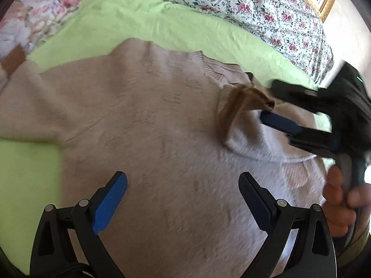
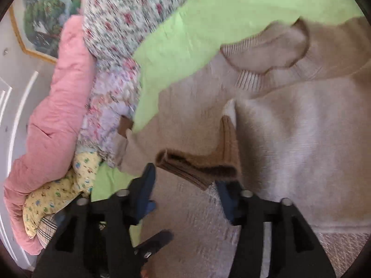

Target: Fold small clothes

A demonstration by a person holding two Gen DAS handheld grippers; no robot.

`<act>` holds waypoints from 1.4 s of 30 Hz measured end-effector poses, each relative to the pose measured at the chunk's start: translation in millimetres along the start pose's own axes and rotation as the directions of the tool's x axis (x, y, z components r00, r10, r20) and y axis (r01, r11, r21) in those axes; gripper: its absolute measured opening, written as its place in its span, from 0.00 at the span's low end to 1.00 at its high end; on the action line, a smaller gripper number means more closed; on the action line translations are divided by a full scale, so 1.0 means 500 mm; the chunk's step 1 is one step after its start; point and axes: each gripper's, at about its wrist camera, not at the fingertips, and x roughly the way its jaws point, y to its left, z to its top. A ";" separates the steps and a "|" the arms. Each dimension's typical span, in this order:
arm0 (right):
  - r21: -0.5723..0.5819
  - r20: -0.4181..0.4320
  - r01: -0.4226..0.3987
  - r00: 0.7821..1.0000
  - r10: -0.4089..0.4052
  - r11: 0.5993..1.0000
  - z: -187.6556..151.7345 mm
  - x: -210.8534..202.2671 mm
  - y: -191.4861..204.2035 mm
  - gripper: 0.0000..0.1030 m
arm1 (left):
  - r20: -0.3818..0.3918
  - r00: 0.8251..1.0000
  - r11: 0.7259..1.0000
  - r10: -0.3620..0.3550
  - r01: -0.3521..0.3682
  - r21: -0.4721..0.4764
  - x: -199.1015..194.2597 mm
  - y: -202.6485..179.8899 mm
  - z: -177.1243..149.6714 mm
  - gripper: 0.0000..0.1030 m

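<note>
A: Where does the sweater [image 1: 150, 115] lie, and why spread like that?

B: Flat on the green sheet [image 1: 162, 23], directly under and ahead of the left gripper [image 1: 183, 199]. Spread out so each part can be folded over the body in turn. Neck ribbing sits far ahead of the left jaws.

A: Left gripper's state?

B: Jaws wide apart, nothing between them. It hangs tilted down over the middle of the body, touching no cloth that I can see. My guess: waiting to pin or smooth the knit.

A: And the right?

B: The right gripper [image 2: 185, 185] stands partly open. The brown ribbed cuff [image 2: 197, 164] of the folded-over sleeve lies just ahead of its fingertips, across the gap. The pads don't press on it in either view, so I judge the cuff to be let go. From the left camera the same cuff [image 1: 243, 99] droops just beside the right gripper's blue pad [image 1: 278, 122].

A: Why there?

B: The sleeve is laid inward across the chest, a usual first fold. The cuff is bunched, not flat.

A: The far sleeve?

B: Stretched out well to the left of the right gripper, toward the floral bedding [image 2: 120, 23]. Likely not yet folded.
</note>
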 end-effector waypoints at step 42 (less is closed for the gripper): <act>0.134 0.274 0.606 0.738 -0.617 0.784 0.045 -0.291 -0.207 0.08 | 0.182 0.982 0.994 -0.059 0.074 -0.081 0.013 0.041 0.051 0.11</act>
